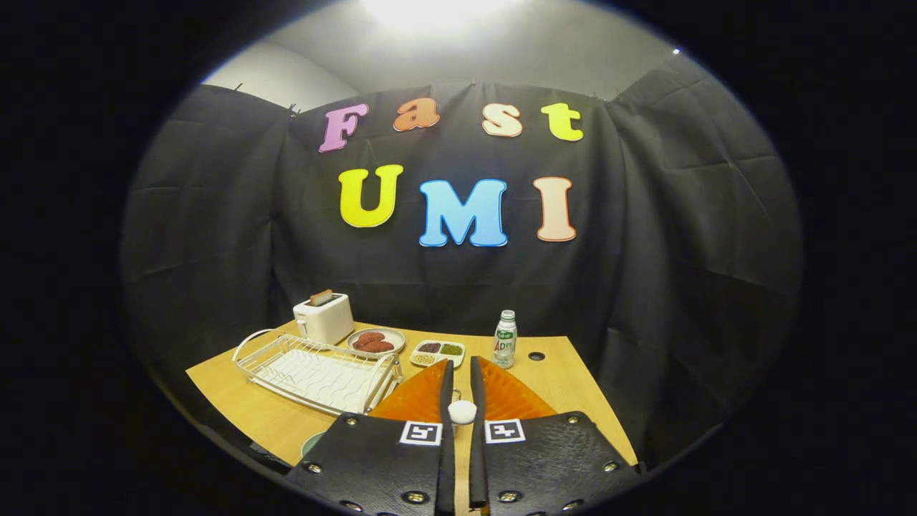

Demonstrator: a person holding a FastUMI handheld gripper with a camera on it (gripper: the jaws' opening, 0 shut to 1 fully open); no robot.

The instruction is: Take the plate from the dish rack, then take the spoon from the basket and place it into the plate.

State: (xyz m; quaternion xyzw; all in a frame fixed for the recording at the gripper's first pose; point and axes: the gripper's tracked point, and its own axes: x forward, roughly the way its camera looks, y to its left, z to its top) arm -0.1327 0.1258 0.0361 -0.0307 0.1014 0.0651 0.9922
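Gripper view: fingers (pixel 451 380) nearly pressed together, narrow slit left between them. They pinch a white spoon handle (pixel 462 411) whose knob end sits in the slit near the finger bases. Rest of the spoon can't be made out.

Orange plate (pixel 423 394) lies on the table (pixel 559 380) right under the fingers, spreading to both sides of them; fingertips are over its far rim.

Dish rack (pixel 319 369) at 10 o'clock of the fingertips, just beside the plate's near-left edge, white wire.

Beyond the rack, 11 o'clock: white toaster (pixel 324 317) with a slice sticking up. Next to it a small plate with sausages (pixel 375 341), then a divided snack tray (pixel 438 351) at 12 o'clock just past the fingertips. Bottle (pixel 504 339) at 1 o'clock, upright, near the orange plate's far edge. Something greenish (pixel 311 444) peeks out at 8 o'clock, can't tell what.
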